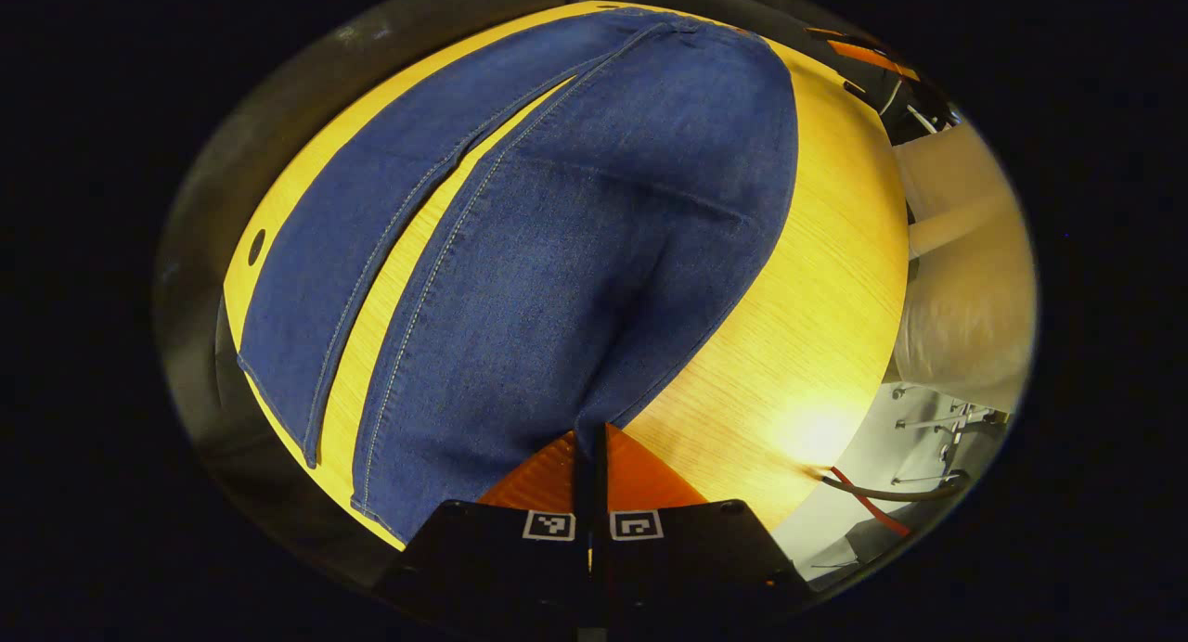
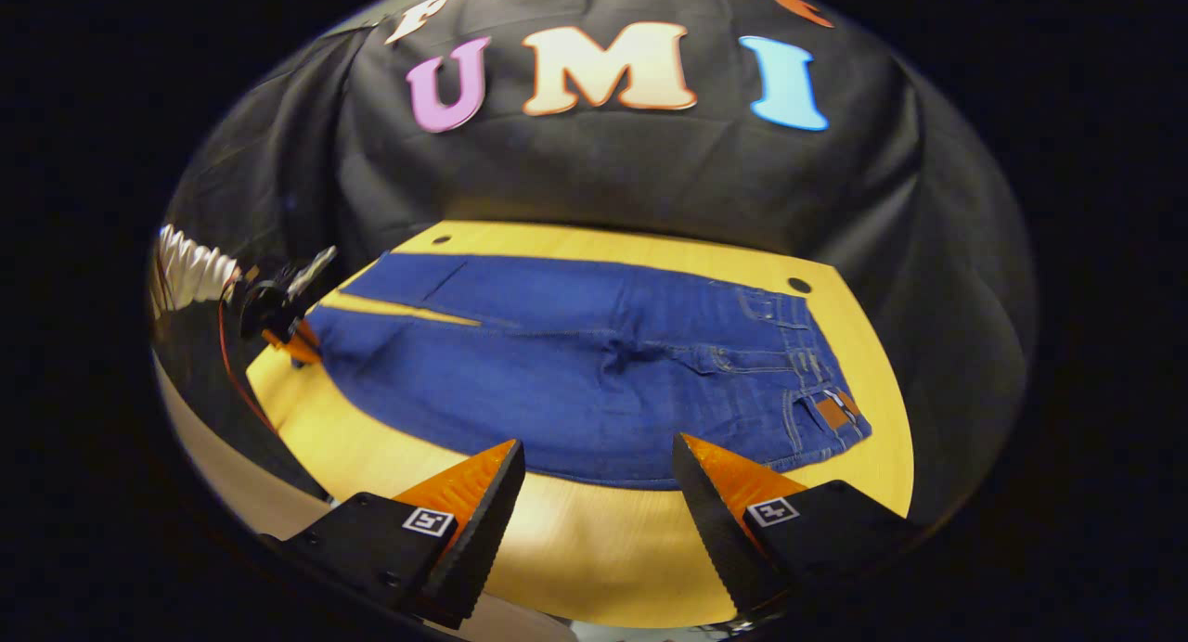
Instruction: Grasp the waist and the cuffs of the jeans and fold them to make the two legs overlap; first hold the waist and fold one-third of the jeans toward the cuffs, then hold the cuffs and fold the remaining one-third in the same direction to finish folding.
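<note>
Two legs not overlapped yet, jeans (image 2: 594, 364) flat on table (image 2: 575, 540), waist twd right of right gripper view, cuffs left. Left gripper (image 1: 590, 438) fingers pinched together at near leg's cuff edge, looks like denim caught btwn but can't tell for sure tbh. Right gripper (image 2: 599, 475) fingers wide apart, holding nothing, hovering near long edge, short of waist. Imo: slide right over to waistband corner, pinch thru both layers, lift both ends together, lay near leg onto far one, line up seams.
</note>
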A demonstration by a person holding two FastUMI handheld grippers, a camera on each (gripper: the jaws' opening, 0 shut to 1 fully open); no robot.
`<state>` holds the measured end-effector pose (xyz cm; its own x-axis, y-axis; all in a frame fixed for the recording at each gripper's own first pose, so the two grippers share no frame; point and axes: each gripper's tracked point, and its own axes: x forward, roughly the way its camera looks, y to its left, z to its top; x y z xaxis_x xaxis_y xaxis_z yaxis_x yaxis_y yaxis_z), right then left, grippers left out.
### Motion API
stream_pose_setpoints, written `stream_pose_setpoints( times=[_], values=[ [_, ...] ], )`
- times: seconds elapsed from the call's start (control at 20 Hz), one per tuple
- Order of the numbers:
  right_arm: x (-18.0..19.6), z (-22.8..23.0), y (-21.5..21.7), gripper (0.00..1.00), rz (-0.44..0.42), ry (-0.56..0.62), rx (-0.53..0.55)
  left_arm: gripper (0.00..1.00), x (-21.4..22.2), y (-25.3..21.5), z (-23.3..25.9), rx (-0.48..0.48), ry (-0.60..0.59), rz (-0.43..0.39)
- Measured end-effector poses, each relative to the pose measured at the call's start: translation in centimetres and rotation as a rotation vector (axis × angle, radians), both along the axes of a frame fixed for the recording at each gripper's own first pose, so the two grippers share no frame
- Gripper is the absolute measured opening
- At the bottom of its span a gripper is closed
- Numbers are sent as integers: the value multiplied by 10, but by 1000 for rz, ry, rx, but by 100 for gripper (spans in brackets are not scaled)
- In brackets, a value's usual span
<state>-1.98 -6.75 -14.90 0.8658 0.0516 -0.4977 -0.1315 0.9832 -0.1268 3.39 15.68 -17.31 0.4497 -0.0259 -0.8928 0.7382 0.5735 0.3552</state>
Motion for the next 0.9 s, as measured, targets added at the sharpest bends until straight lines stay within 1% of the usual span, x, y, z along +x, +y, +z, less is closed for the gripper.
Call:
stream_pose_setpoints(
  times=[0.15, 0.2, 0.35, 0.45, 0.5, 0.65, 0.75, 0.9],
  values=[
    [4, -19, -16, 100, 112, 122, -109, 0, 2, -3, -1, -19, -26, 29],
    [4, -23, -23, 99, 144, 152, -151, 0, 0, 1, 1, -21, -30, 43],
    [10, -37, -38, 100, 244, 226, -290, 0, 0, 1, 2, -10, -34, 74],
    [16, -51, -49, 99, 294, 290, -337, 0, 1, 3, 1, -1, -34, 78],
    [18, -58, -53, 99, 308, 324, -358, 0, 1, 2, 0, 6, -30, 81],
    [31, -70, -71, 99, 327, 375, -417, 0, 2, -1, -1, 45, -17, 80],
    [43, -79, -82, 99, 334, 399, -418, 0, 1, -2, -2, 77, -5, 74],
    [51, -86, -89, 100, 344, 453, -388, 0, 0, -1, -2, 108, 12, 80]
  ],
)
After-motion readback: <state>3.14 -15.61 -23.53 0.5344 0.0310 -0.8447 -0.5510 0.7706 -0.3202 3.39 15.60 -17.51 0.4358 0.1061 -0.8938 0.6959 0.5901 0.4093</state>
